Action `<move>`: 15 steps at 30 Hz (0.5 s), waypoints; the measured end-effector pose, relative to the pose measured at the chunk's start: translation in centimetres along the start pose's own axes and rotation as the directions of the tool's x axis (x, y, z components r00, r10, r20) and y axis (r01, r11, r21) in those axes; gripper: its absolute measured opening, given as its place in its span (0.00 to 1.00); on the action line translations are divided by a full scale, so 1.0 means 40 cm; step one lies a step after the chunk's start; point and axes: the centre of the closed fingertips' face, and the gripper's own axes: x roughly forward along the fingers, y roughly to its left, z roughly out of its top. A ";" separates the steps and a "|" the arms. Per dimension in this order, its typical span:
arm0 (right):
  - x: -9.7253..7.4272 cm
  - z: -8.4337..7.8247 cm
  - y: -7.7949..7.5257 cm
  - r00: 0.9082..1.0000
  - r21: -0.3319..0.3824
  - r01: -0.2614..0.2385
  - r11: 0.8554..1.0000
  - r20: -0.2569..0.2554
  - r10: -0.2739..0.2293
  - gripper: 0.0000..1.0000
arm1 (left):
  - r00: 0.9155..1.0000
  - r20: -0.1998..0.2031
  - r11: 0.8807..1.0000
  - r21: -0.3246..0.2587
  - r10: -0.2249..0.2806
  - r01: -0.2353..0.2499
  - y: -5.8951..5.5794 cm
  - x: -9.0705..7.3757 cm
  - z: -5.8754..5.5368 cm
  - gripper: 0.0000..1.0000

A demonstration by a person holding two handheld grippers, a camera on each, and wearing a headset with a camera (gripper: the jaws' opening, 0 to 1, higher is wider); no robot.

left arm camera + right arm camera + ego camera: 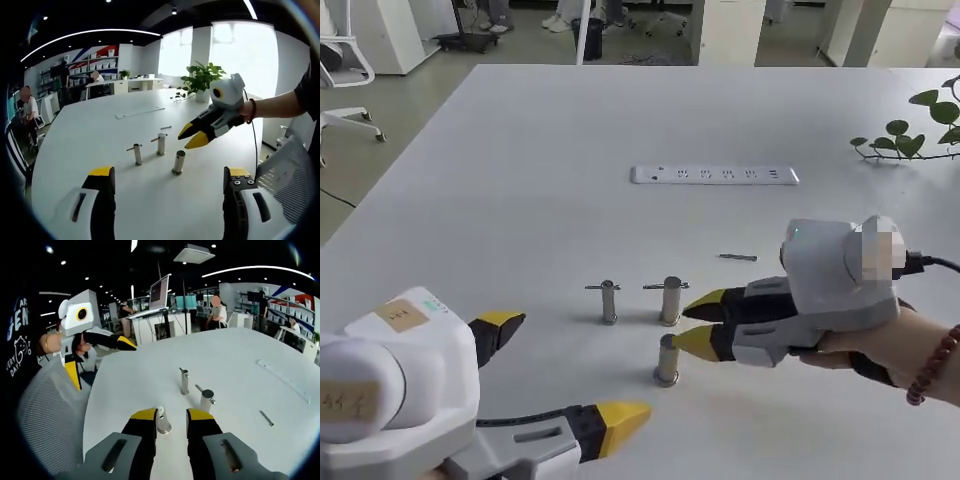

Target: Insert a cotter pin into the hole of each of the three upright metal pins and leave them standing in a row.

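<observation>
My right hand-held gripper [682,327] hovers low over the white worktop [520,180]. Its yellow-tipped jaws are a narrow gap apart and hold nothing. In the right gripper view the near metal pin [667,360] stands upright just past the tips, in line with that gap. In the head view the lower tip sits just beside the pin's top, and I cannot tell whether they touch. The top of this pin is bare. At its 12 o'clock stands the middle metal pin [670,298] and at its 11 o'clock the left metal pin [608,300]. Both are upright, each with a fitted cotter pin [598,287] lying crosswise through its head. A loose cotter pin [737,257] lies flat at 1 o'clock from the near pin, well apart from all three. Farther out at 12 o'clock lies a white power strip [714,175], and leafy plant stems [910,140] reach in at 2 o'clock. My left hand-held gripper [582,366] is at 8 o'clock from the near pin, its jaws spread wide and empty.
</observation>
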 end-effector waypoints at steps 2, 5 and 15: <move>-0.016 0.001 -0.026 1.000 0.017 0.026 1.000 -0.010 -0.026 0.19 | 1.000 0.023 1.000 0.012 0.006 -0.006 0.002 0.000 0.008 0.88; -0.038 0.005 -0.058 0.998 0.012 0.057 0.998 -0.027 -0.056 0.17 | 0.999 0.035 1.000 0.000 0.004 -0.004 0.001 0.001 0.014 0.87; -0.078 0.001 -0.203 0.977 0.012 0.201 0.980 -0.079 -0.199 0.12 | 1.000 0.004 1.000 0.008 0.017 -0.017 0.023 0.005 0.002 0.87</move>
